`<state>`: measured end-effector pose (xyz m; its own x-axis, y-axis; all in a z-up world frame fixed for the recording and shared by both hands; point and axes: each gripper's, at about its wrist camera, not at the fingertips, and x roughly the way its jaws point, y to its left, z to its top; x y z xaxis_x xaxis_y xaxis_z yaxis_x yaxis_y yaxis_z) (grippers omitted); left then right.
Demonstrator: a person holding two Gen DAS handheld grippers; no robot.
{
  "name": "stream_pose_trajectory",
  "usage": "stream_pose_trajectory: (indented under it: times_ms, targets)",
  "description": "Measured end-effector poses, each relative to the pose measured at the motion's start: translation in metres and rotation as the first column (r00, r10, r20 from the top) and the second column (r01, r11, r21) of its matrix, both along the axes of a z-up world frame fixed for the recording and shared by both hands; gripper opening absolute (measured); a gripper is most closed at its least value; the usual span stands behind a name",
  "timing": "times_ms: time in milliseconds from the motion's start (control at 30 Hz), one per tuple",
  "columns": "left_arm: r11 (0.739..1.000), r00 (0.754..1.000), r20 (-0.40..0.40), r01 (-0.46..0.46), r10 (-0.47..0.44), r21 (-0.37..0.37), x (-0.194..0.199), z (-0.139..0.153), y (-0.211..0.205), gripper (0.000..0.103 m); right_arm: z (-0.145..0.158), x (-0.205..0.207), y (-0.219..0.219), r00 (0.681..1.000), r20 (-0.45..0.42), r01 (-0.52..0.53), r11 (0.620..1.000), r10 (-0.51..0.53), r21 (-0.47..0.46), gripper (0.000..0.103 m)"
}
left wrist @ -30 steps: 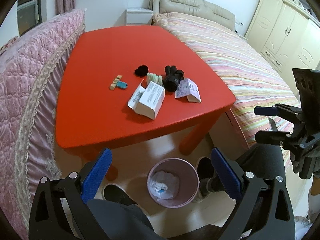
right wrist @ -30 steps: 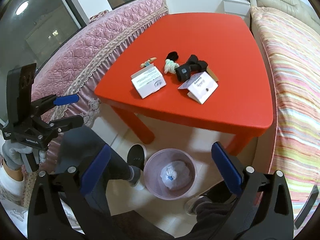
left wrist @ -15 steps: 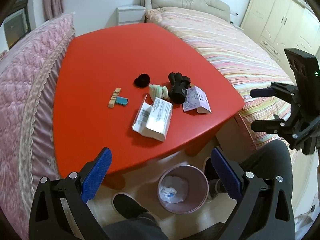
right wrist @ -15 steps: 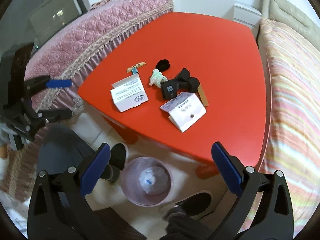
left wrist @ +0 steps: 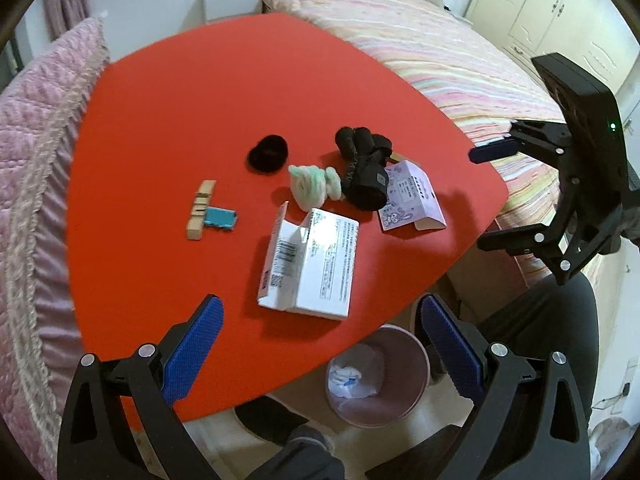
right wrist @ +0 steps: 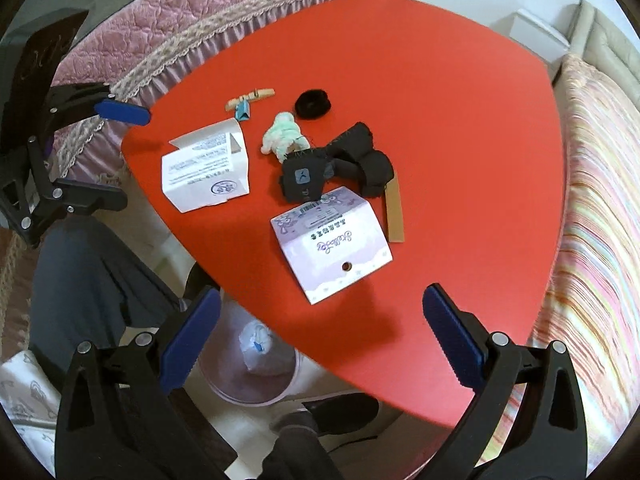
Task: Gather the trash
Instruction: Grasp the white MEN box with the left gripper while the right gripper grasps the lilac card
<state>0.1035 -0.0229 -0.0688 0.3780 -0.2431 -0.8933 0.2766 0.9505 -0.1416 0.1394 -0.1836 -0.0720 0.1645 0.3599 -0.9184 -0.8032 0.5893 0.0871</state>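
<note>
Left wrist view now sits closer over the red desk [left wrist: 168, 112]: both grippers, left gripper [left wrist: 320, 344] and right gripper [right wrist: 320, 340], have advanced, spread wide and empty, toward the white box [left wrist: 316, 260] and purple card [right wrist: 332, 240] near the desk's edge above the bin [left wrist: 376, 376].

Left tool [left wrist: 318, 344] hangs wide open over the red surface [left wrist: 168, 112]; white carton [left wrist: 312, 258] just ahead; purple packet [left wrist: 412, 196] at two o'clock; pink bin [left wrist: 378, 376] below the surface's edge, holding crumpled paper.
</note>
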Motion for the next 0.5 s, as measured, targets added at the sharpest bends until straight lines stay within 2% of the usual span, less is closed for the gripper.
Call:
stream_pose_trajectory:
  times_ms: [267,500]
  targets:
    - [1.0,0.998,-0.067,0.011,-0.011,0.006,0.018,-0.027,-0.003,0.095,-0.022,0.013,0.011,0.999,-0.009,-0.053,0.998,0.053,-0.044,0.099]
    - [1.0,0.997,-0.078,0.004,-0.004,0.002,0.024,-0.037,0.003,0.095,-0.032,0.02,0.017,0.997,-0.009,-0.075,0.996,0.075,-0.05,0.097]
